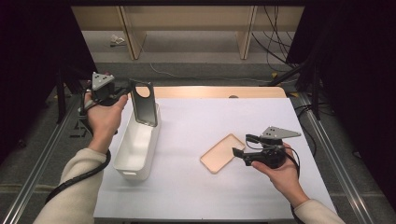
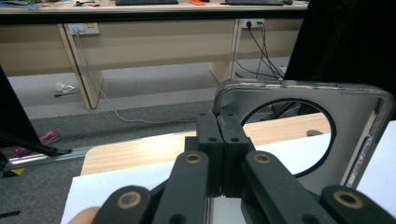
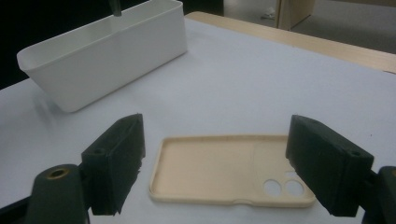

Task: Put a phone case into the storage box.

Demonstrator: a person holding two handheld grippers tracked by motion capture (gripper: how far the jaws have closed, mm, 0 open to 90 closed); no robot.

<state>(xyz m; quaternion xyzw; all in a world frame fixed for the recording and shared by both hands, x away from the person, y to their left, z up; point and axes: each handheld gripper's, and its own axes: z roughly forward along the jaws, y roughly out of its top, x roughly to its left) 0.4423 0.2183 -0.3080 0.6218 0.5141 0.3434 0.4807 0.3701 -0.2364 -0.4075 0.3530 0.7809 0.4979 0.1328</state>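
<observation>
The white bin (image 1: pixel 136 151) sits at the table's left; its visible inside holds nothing but the lower end of a dark phone case (image 1: pixel 143 103), which the left gripper (image 1: pixel 125 91) pinches upright by its edge, jaws closed tight. The left gripper view reveals the case's large round camera opening. The right gripper (image 3: pixel 215 163) stands wide open just before a beige phone case (image 3: pixel 229 170) lying flat; its view shows two small lens holes.

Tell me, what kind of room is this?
Probably a lab or workshop set up for recording. A table with a white cover stands between dark curtains, cables trail over the grey floor, and a wooden workbench stands behind with a wall socket.
</observation>
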